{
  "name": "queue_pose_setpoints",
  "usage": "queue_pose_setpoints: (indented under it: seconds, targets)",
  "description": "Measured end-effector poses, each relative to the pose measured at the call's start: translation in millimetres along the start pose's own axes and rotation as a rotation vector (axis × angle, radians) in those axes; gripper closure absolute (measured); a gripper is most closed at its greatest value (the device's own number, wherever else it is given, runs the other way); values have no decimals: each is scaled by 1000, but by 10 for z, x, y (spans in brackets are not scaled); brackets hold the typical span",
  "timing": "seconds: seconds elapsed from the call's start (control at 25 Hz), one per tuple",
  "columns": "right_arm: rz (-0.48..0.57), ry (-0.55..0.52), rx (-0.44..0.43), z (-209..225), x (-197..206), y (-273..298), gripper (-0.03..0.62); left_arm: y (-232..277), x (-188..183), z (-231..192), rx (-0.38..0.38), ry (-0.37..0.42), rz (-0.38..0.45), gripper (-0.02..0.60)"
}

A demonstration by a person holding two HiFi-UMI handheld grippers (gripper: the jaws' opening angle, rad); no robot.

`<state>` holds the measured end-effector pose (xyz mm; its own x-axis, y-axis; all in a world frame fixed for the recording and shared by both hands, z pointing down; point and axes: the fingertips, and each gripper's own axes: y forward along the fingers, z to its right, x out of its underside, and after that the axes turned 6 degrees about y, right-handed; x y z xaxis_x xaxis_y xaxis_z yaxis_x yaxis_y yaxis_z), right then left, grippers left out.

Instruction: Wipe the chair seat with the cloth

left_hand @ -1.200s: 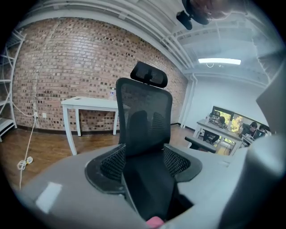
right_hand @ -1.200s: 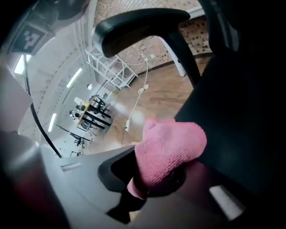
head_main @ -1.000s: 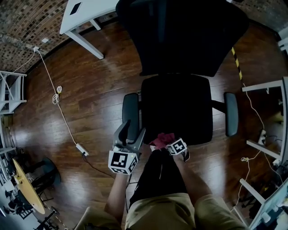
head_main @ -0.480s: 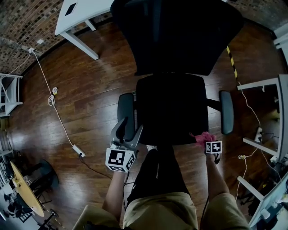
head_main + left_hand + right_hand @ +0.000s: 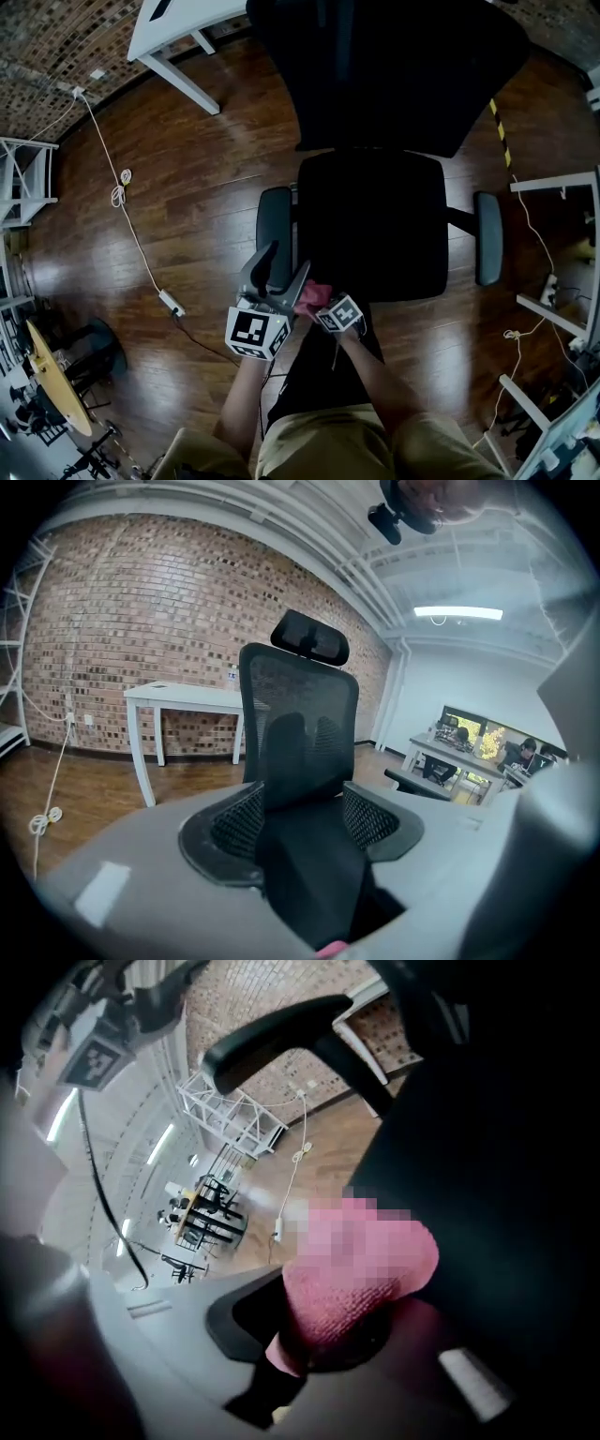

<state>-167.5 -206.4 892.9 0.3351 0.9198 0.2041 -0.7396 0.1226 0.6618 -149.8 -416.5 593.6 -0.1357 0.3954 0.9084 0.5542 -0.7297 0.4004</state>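
The black office chair's seat (image 5: 375, 225) fills the middle of the head view, under its tall mesh backrest (image 5: 384, 66). A pink cloth (image 5: 313, 295) lies pressed against the seat's front left corner, and my right gripper (image 5: 321, 301) is shut on it. In the right gripper view the cloth (image 5: 361, 1274) bulges between the jaws, against the dark seat (image 5: 497, 1147). My left gripper (image 5: 286, 263) hangs open and holds nothing, just in front of the left armrest (image 5: 274, 230). The left gripper view looks between its jaws at the backrest (image 5: 300, 724).
A white table (image 5: 187, 21) stands at the back left. A white cable and power strip (image 5: 170, 302) trail over the wooden floor at the left. White desk frames (image 5: 562, 183) stand at the right, past the right armrest (image 5: 488, 239). The person's legs are below the seat's front edge.
My right gripper swept the cloth from the seat's front middle out to the front right corner, then back to the front left corner. The left gripper has hardly moved.
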Motion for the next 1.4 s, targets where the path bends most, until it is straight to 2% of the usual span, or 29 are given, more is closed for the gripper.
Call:
queue_pose_setpoints:
  seconds: [0.08,0.2,0.28,0.36,0.44,0.6,0.68,0.76,0.84,0.92,1.04,1.12,1.16,1.24,1.4]
  targets:
    - [-102,-55,33,43,-9,193,556,-14,14,4,7,16,-17,325]
    - [-275,-167,150,292,218,125,554,-74,74,-32,10,26,-43,325]
    - [-338,-150,236,606,515,-158,556,-62,137,-12,20,8,-44,325]
    - [-342,-65,328,1005,872,-595,556,15,104,62,40,-3,-33,325]
    - [-262,95,415,1424,1187,-1137,556,110,42,134,60,-3,-15,325]
    - [30,474,579,2229,1689,-2324,556,260,-93,260,91,0,0,325]
    - [147,591,651,2526,1839,-2829,556,317,-125,269,100,8,2,325]
    - [215,637,673,2671,1861,-3105,556,355,-81,243,100,12,-2,325]
    - [263,644,653,2653,1782,-3174,556,358,-29,221,94,13,-8,325]
    - [376,685,598,2578,1675,-3111,557,335,-39,213,91,12,-3,325]
    - [686,756,433,2254,1278,-2969,557,295,-129,202,86,12,21,325]
    - [867,725,327,1951,957,-2893,557,273,-192,201,81,6,41,325]
    - [925,691,291,1797,821,-2861,557,254,-229,212,80,0,54,325]
    - [984,621,220,1462,554,-2801,557,201,-309,255,81,-6,79,325]
    - [1027,512,45,725,8,-2902,557,-23,-476,371,79,-34,126,325]
